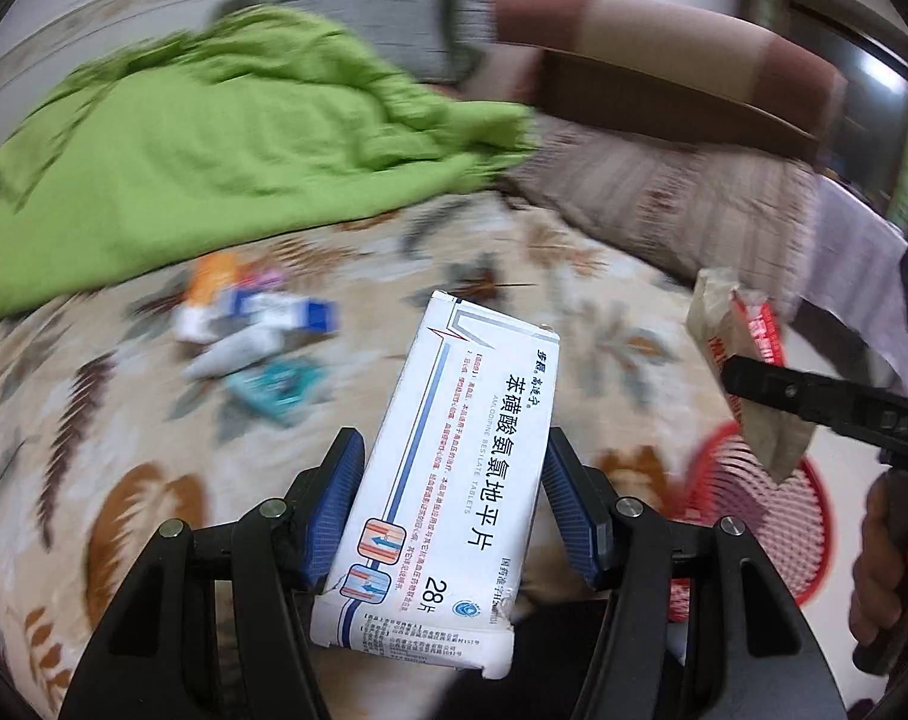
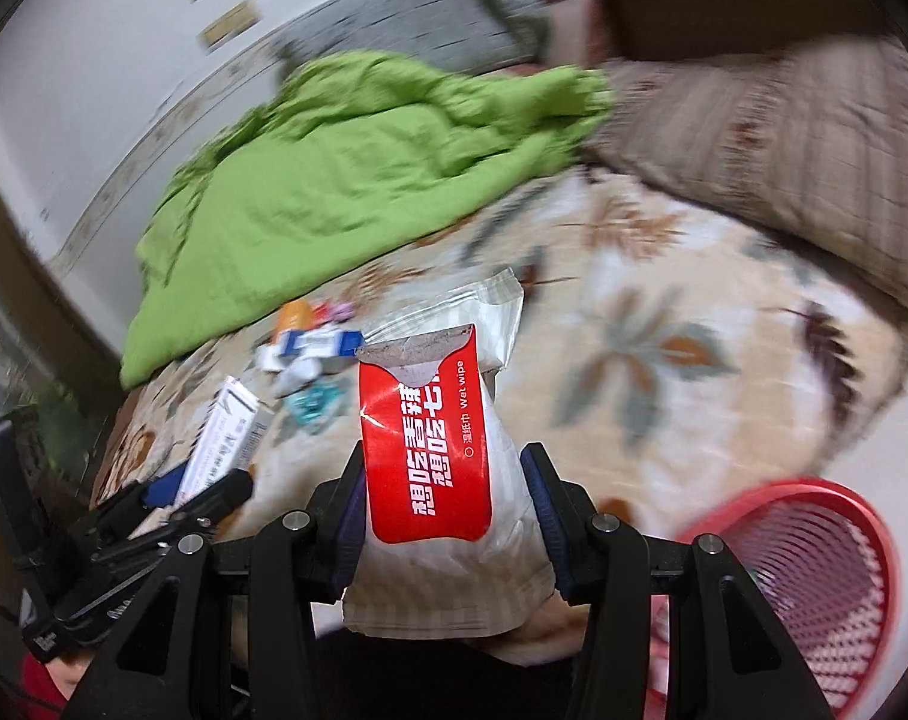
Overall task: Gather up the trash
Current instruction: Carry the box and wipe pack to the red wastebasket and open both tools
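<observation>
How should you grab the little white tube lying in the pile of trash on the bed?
Take the white tube across the middle of its body, coming down from above with the fingers either side of its narrow width. It lies flat and slanted among the other trash, so its long sides look like the best places to pinch. The picture is blurry, so its cap end is hard to tell.

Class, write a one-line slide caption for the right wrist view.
Right gripper holds a red wet wipe packet above a floral bedspread, red basket nearby.
</observation>
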Demonstrator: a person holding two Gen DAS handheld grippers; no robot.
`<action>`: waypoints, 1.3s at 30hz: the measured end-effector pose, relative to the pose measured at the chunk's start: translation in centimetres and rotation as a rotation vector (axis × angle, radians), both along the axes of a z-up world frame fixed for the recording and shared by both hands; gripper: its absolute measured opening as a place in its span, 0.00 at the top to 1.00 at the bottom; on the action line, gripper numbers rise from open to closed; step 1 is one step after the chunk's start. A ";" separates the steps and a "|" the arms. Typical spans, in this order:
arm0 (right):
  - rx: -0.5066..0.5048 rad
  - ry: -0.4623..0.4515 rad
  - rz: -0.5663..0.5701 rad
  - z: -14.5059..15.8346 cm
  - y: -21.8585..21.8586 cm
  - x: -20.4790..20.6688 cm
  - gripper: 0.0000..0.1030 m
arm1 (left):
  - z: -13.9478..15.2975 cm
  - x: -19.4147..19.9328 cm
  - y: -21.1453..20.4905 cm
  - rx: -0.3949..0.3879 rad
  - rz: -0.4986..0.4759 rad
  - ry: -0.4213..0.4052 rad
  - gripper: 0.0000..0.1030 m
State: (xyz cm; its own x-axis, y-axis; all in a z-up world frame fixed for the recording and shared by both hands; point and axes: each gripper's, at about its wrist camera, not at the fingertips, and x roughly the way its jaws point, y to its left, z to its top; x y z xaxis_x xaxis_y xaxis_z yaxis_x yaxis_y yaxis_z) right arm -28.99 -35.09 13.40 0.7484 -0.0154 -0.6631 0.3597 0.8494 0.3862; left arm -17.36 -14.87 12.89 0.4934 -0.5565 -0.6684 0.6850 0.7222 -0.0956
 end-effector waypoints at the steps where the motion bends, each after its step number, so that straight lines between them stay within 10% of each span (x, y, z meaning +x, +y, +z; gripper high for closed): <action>1: 0.003 0.004 -0.022 0.0 -0.8 -0.9 0.49 | 0.3 -0.9 -1.5 -0.008 -0.052 0.019 0.42; 11: 0.086 0.060 -0.269 -2.1 -9.2 -12.2 0.47 | -0.9 -7.2 -12.9 -0.015 -0.371 0.230 0.43; 20: 0.101 0.095 -0.321 -3.4 -11.1 -13.9 0.27 | -2.7 -9.2 -16.4 0.016 -0.453 0.296 0.32; 28: 0.108 0.044 -0.201 -2.7 -8.2 -9.5 0.27 | -1.3 -8.1 -12.3 0.021 -0.368 0.183 0.31; 39: 0.066 0.049 0.067 -2.7 -0.2 1.3 0.27 | -1.3 0.3 -0.6 0.012 -0.014 0.171 0.31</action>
